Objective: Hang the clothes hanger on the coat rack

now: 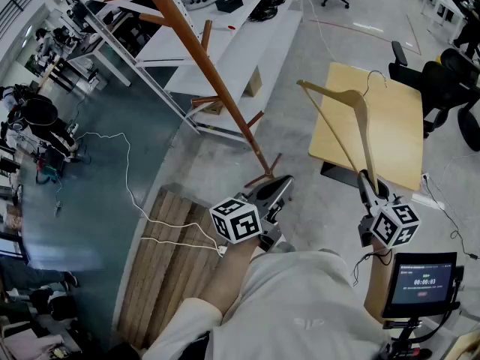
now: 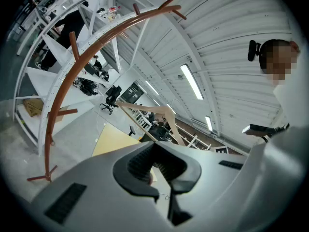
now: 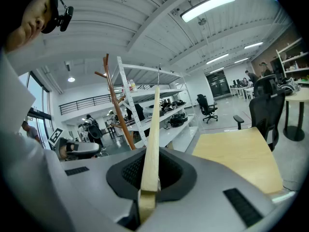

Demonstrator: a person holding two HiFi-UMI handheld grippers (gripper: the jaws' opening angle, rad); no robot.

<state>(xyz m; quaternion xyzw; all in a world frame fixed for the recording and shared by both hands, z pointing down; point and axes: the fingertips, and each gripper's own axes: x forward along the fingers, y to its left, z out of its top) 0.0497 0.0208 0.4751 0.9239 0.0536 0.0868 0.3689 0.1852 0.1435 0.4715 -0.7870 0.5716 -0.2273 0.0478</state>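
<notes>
A pale wooden clothes hanger with a wire hook stands up from my right gripper, which is shut on the lower end of one arm. In the right gripper view that arm runs up from the clamped jaws. The brown wooden coat rack leans across the upper left of the head view, its pegs sticking out, well left of the hanger. It also shows as a brown pole and as a curved pole. My left gripper is shut and holds nothing, near the rack's foot.
A light wooden table lies under the hanger. White shelving stands behind the rack. Black office chairs are at the right. A slatted wooden pallet and a white cable lie on the floor at the left. A screen sits lower right.
</notes>
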